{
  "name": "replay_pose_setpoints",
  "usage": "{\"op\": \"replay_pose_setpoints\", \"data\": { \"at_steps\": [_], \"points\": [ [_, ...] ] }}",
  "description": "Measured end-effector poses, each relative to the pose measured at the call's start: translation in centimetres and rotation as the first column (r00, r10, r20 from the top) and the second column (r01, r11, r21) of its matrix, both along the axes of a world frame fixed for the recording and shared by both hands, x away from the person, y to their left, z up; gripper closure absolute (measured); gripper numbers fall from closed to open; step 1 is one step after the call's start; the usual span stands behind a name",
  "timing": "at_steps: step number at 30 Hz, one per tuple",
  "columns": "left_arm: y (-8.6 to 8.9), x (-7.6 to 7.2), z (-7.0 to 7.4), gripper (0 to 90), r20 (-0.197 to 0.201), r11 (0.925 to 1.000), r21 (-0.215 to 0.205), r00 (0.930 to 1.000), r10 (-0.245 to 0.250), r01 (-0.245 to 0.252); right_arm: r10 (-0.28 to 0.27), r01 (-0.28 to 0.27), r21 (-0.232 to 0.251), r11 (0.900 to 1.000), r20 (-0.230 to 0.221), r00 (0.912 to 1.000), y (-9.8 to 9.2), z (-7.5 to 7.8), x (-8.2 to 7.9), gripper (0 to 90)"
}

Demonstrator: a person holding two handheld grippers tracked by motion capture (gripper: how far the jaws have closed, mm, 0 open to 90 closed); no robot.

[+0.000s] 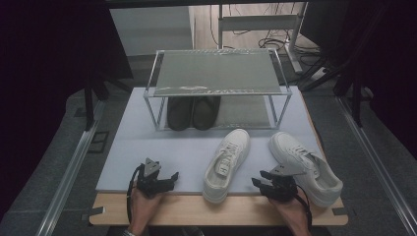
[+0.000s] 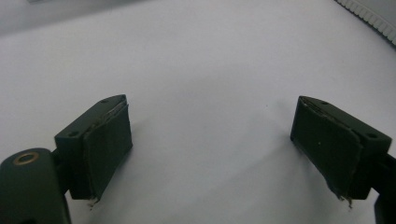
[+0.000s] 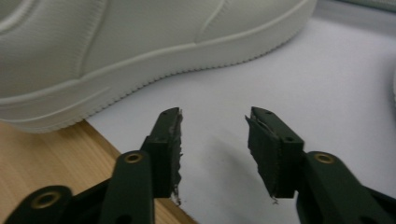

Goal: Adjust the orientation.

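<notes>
Two white sneakers lie on the pale mat (image 1: pixel 147 147): the left sneaker (image 1: pixel 226 164) near the middle, the right sneaker (image 1: pixel 305 164) beside it. A dark pair of shoes (image 1: pixel 193 112) stands under the metal rack (image 1: pixel 216 73) at the back. My left gripper (image 1: pixel 167 180) rests open at the mat's front edge, over bare mat (image 2: pixel 212 99). My right gripper (image 1: pixel 259 178) sits between the two sneakers' heels. Its jaws (image 3: pixel 215 112) stand apart with nothing between them, close to the left sneaker's sole (image 3: pixel 140 46).
The mat lies on a wooden board (image 1: pixel 196 209) whose front strip shows bare (image 3: pixel 42 154). Aluminium rails (image 1: pixel 74 162) run along both sides. Cables and a stand (image 1: pixel 295 44) are behind the rack. The rack's top shelf (image 1: pixel 216 71) holds nothing.
</notes>
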State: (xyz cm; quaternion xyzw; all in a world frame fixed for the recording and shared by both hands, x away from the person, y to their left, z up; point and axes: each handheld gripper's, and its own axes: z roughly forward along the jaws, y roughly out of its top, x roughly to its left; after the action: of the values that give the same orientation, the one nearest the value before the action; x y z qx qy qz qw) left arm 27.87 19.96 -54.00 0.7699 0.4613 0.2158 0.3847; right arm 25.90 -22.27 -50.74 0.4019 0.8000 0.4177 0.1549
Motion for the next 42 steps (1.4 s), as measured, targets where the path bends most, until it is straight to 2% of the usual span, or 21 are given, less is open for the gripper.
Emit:
{"op": "replay_pose_setpoints", "data": {
  "at_steps": [5, 9, 22, 30, 37, 42],
  "points": [
    [0.0, 0.0, 0.0, 11.9, 0.000, 1.0000, 0.000, 1.0000, 0.000, 0.000, 0.045, -0.045, -0.004, 0.999, -0.009, 0.9990, 0.6, 1.1, -0.2, 76.5],
    [0.0, 0.0, 0.0, 11.9, 0.000, 1.0000, 0.000, 1.0000, 0.000, 0.000, 0.084, -0.084, 0.024, 0.996, -0.027, 0.9961, 1.3, 1.8, -0.2, 88.9],
    [0.0, 0.0, 0.0, 11.9, 0.000, 1.0000, 0.000, 1.0000, 0.000, 0.000, 0.176, -0.174, 0.058, 0.983, -0.035, 0.9838, 3.7, 4.1, -0.4, 89.5],
    [0.0, 0.0, 0.0, 11.9, 0.000, 1.0000, -0.001, 1.0000, 0.001, -0.001, 0.237, -0.234, 0.081, 0.969, -0.039, 0.9706, 5.3, 5.4, -0.6, 89.4],
    [0.0, 0.0, 0.0, 12.0, 0.000, 1.0000, -0.001, 1.0000, 0.001, -0.001, 0.269, -0.266, 0.074, 0.961, -0.036, 0.9625, 7.3, 5.9, -0.2, 89.3],
    [0.0, 0.0, 0.0, 12.0, 0.000, 1.0000, -0.002, 1.0000, 0.002, -0.002, 0.284, -0.280, 0.071, 0.957, -0.047, 0.9577, 8.5, 5.5, 0.2, 89.2]
  ]
}}
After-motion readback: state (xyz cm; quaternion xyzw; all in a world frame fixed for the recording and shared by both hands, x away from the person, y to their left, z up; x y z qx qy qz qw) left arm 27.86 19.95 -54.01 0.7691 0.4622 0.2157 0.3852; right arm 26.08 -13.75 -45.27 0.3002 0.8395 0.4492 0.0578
